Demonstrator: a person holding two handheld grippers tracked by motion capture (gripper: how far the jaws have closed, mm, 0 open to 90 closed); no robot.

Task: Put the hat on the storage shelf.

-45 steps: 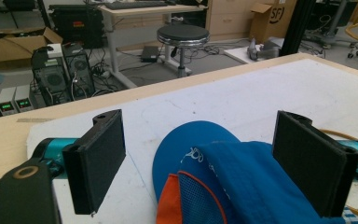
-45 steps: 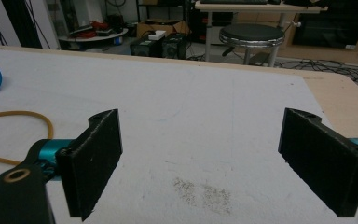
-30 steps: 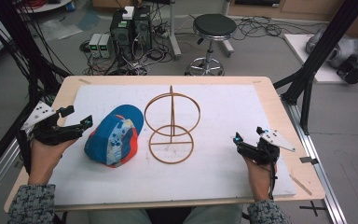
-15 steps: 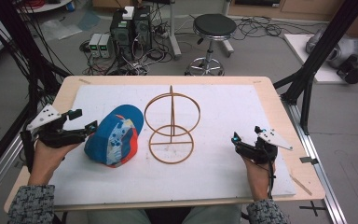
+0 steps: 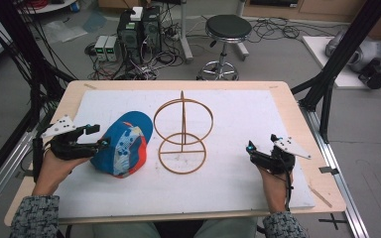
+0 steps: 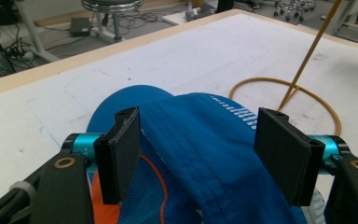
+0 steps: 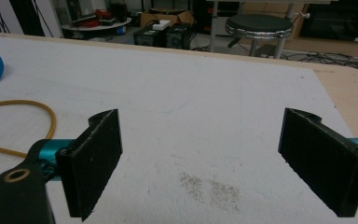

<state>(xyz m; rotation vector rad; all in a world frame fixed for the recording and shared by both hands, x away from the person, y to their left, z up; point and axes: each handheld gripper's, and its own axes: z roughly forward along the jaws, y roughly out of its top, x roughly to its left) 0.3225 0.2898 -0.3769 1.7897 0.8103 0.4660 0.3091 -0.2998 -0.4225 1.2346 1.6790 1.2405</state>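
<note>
A blue cap with orange and white panels lies at the left of the white mat. My left gripper reaches in from the left and its jaws straddle the cap's crown. They have just been closing and still stand apart; I see no firm pinch on the fabric. A thin wooden stand of two rings on an upright rod sits mid-mat, right of the cap. My right gripper rests open at the right with only bare mat between its jaws.
The stand's base ring lies just beyond the cap, and its edge curves left of my right gripper. The wooden table rim borders the mat. Behind the table stand a stool and floor electronics.
My left gripper has slid right until its jaws are over the cap, and they have narrowed. The right gripper and the stand have stayed put.
</note>
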